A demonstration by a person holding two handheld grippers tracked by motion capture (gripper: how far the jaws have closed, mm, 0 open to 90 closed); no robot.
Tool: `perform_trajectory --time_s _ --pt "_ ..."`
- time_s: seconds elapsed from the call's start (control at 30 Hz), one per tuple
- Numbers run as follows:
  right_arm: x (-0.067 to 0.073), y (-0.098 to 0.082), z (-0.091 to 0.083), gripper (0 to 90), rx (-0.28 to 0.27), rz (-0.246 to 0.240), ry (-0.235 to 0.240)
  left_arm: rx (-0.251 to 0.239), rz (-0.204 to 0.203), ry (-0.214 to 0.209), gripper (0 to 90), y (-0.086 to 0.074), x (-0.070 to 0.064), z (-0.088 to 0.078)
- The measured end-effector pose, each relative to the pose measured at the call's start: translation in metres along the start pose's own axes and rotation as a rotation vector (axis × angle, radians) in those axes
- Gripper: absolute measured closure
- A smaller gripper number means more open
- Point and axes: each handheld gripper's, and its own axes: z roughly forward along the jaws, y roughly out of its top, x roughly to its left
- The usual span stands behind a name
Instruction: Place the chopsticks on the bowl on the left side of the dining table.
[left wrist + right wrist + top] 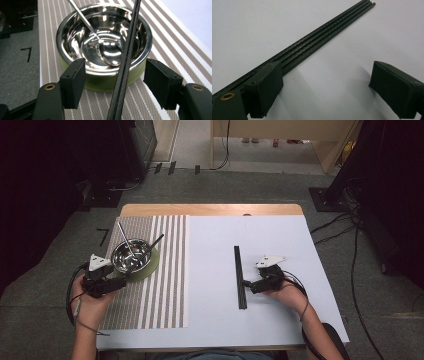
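Chopsticks (pixel 125 65) are lying across the steel bowl (pixel 75 37) between the left gripper (pixel 115 82)'s spread jaws, while more (pixel 312 47) are waiting beside the spread right gripper (pixel 324 92)

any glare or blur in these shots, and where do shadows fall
Left gripper view: strong glare patches inside the steel bowl, the near black stick slightly soft. Right gripper view: soft shadows under the black sticks on white. High view: evenly lit table, dark corners.

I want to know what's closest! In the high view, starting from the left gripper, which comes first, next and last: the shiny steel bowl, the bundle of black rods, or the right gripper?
From the left gripper:
1. Steel bowl, right beside it on the striped mat.
2. Bundle of black rods, mid-table on the white sheet.
3. Right gripper, just beyond the rods.
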Motion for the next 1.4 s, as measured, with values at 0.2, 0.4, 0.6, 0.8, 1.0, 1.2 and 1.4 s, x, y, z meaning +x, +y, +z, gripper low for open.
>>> perform_trajectory --time_s 0.2,0.4,0.6,0.8,1.0,1.2,1.4 --pt "0.000 0.000 0.000 10.9 0.000 0.002 0.000 0.000 0.003 0.010 33.1 -0.010 0.006 0.000" --pt "0.000 0.000 0.000 10.9 0.002 0.004 0.000 0.002 0.011 0.009 33.1 -0.012 0.010 0.005" --pt "0.000 0.000 0.000 10.9 0.002 0.004 -0.001 0.007 0.006 0.007 33.2 -0.013 0.013 0.007" --pt "0.000 0.000 0.000 10.9 0.002 0.004 -0.001 0.012 -0.003 0.011 33.1 -0.014 0.016 0.007" --pt "0.000 0.000 0.000 10.9 0.002 0.004 -0.001 0.009 -0.023 0.014 33.2 -0.015 0.021 0.006" --pt "0.000 0.000 0.000 10.9 0.002 0.004 -0.001 0.002 -0.044 0.022 33.2 -0.016 0.026 0.005" --pt "0.000 0.000 0.000 10.9 0.002 0.003 -0.001 0.004 -0.062 0.032 33.3 -0.017 0.030 0.005"
